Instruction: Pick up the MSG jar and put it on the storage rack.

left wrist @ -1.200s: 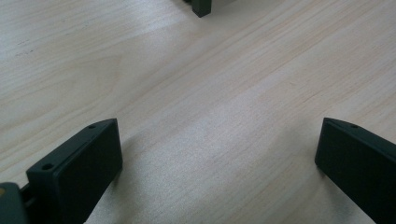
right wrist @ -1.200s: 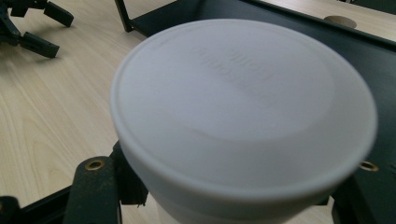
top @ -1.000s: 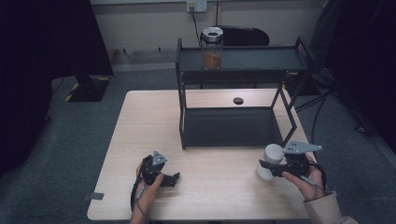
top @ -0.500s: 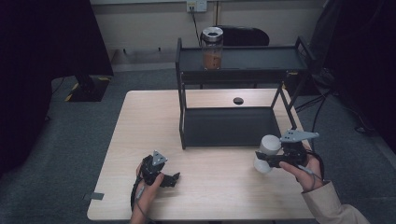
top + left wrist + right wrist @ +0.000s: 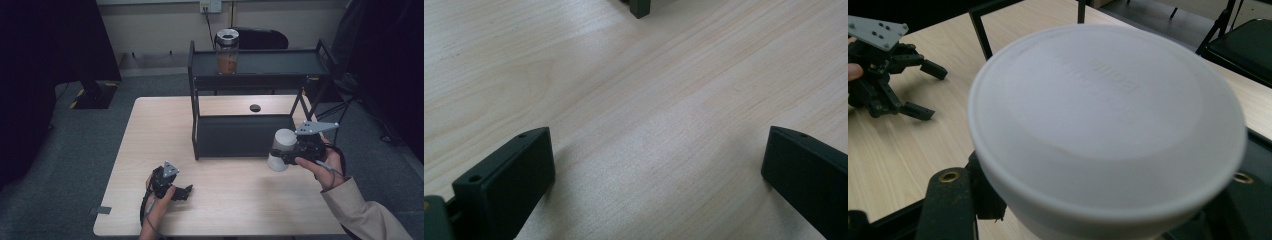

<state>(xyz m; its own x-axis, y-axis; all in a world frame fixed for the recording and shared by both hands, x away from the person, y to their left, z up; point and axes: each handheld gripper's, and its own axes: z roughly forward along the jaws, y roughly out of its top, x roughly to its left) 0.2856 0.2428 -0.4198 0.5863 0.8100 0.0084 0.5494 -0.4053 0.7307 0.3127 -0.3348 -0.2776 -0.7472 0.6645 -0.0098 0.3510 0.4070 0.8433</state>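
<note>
A white lidded container (image 5: 281, 146) is held off the table in front of the black rack, with my right gripper (image 5: 286, 155) shut on its sides. In the right gripper view its round white lid (image 5: 1108, 125) is very close, and the black jaws press on it from both sides low in the picture. My left gripper (image 5: 186, 192) rests on the table at the near left, held by a hand, jaws wide open. Between its fingers (image 5: 504, 185) there is bare wood. The left gripper (image 5: 928, 92) also appears far off in the right gripper view.
A black two-level rack (image 5: 240, 135) stands mid-table. A clear jar (image 5: 227, 52) with orange contents sits on its top shelf. A small black disc (image 5: 255, 107) lies on the table behind the rack. The wooden table (image 5: 150, 130) has bare room at the left.
My right gripper has risen with the white container, drifting slightly left toward the rack. The left gripper has stayed where it was.
</note>
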